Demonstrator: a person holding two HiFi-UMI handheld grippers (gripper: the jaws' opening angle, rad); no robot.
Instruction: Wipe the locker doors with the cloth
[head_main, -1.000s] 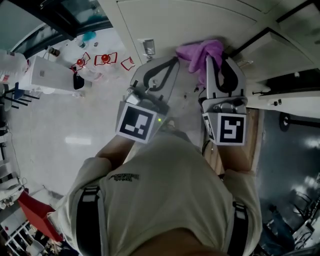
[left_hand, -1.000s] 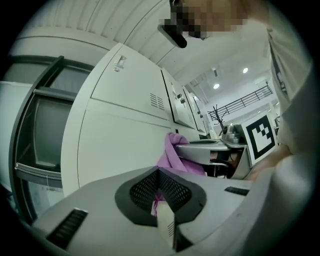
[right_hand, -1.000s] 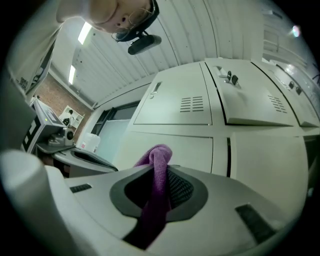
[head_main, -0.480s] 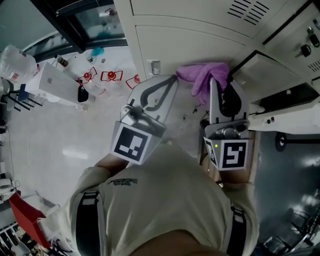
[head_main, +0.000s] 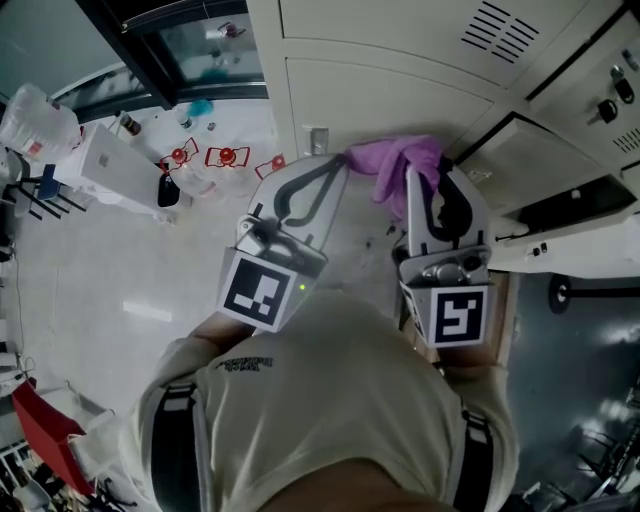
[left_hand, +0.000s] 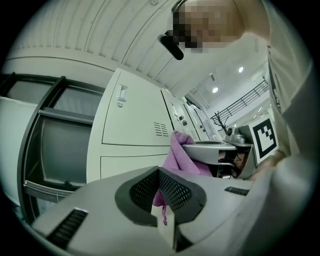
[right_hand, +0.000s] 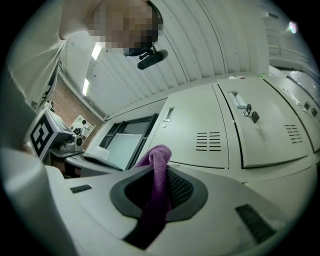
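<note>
Wiping looks hardly begun: right gripper (head_main: 425, 172) and left gripper (head_main: 338, 165) both pinch the purple cloth (head_main: 393, 160) near the locker doors (head_main: 400, 95), contact unclear.

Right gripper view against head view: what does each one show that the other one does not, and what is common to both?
Only the right gripper view shows how the purple cloth runs down between the right gripper's jaws, pinched there, and the ceiling lights. Only the head view shows the floor, the person's shirt and the right gripper's marker cube. Both show the cloth, the pale locker doors and the left gripper.
</note>
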